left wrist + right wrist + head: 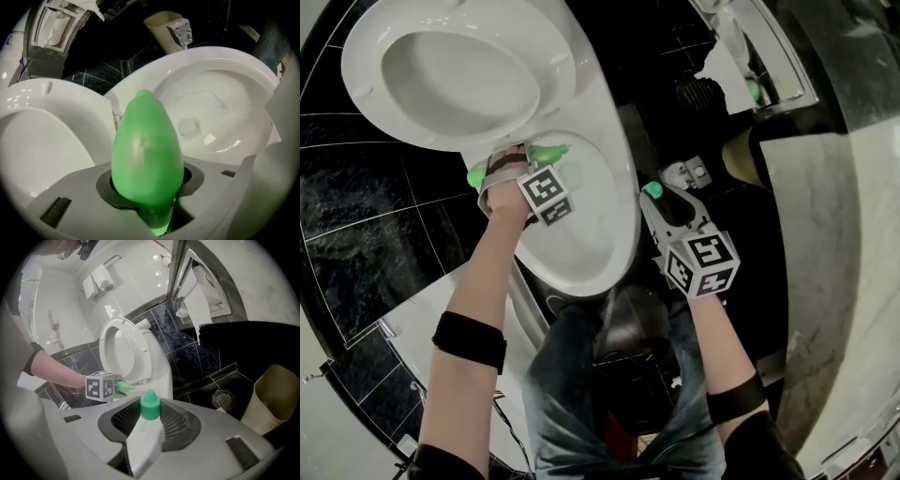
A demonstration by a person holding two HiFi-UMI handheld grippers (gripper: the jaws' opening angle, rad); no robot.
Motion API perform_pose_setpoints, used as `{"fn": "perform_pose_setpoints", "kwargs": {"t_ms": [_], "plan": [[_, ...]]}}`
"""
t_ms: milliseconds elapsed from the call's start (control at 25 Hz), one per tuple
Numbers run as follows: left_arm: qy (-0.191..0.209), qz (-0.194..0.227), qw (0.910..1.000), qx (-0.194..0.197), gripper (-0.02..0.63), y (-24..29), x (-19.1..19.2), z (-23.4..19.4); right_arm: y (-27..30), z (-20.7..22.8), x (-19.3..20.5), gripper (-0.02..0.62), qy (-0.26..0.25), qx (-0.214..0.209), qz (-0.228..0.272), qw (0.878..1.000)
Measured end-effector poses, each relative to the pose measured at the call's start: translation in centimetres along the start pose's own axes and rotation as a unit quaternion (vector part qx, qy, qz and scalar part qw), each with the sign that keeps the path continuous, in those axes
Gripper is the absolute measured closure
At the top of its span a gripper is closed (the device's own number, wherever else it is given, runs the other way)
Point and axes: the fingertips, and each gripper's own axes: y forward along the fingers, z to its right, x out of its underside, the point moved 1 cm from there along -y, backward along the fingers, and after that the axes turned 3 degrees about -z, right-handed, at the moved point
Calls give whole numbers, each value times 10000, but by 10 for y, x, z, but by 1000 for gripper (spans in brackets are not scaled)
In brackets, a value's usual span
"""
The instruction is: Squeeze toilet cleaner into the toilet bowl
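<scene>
Two grippers are in view, each pinching something. The left gripper is hanging over the back of the toilet bowl, close to the hinge of the raised seat. Its jaws are clamping a green egg-shaped piece, which is sticking out past them. The right gripper is hovering beside the bowl, clear of its rim, above the dark tiled floor. Its jaws are squeezing the white toilet cleaner bottle just below the green cap, so the bottle is staying outside the bowl. A beige bin is standing near a round floor drain.
</scene>
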Motion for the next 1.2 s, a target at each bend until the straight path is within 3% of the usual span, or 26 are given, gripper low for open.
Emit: {"fn": "perform_pose_setpoints", "kwargs": {"t_ms": [560,1200], "plan": [[-401,-519,9978,100,422,22,87,3,15,-20,8,449,-125,-138,-143,9997],[-738,-931,9923,364,422,14,177,54,26,-68,14,449,-357,-449,-329,9978]]}}
